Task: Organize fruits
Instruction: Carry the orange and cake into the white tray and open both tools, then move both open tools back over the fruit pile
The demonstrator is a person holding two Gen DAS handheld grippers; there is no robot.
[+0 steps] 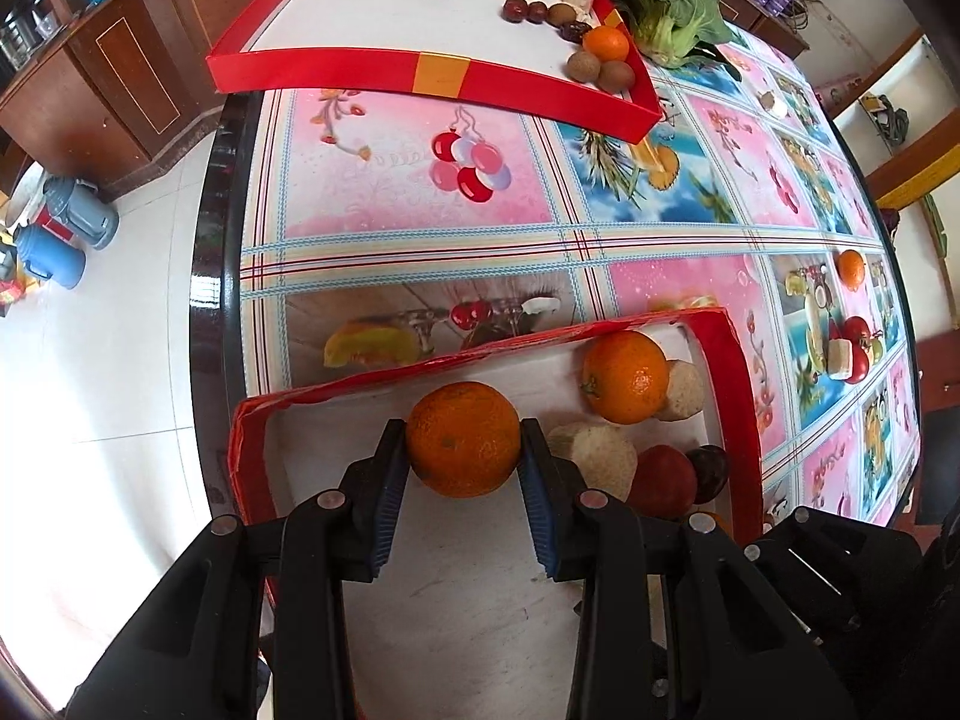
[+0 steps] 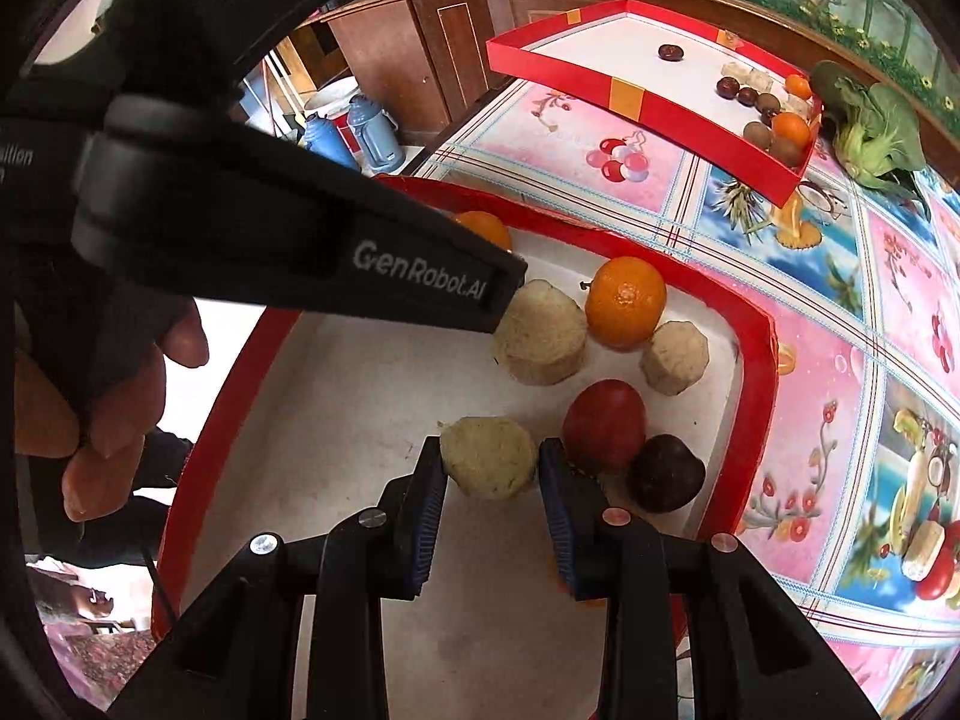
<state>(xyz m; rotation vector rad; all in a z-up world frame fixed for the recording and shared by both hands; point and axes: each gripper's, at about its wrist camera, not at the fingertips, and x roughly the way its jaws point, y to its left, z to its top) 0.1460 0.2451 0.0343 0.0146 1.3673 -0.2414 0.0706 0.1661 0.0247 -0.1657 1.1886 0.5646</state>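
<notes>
My left gripper is shut on an orange above the near red tray. My right gripper is shut on a pale peeled fruit chunk inside the same tray. The tray also holds a second orange, two more pale chunks, a red fruit and a dark plum. The left gripper's body crosses the right wrist view and hides most of its orange.
A far red tray holds oranges, kiwis, dark fruits and pale pieces. A leafy green vegetable lies beside it. A loose orange sits at the table's right. The table edge and floor with flasks are to the left.
</notes>
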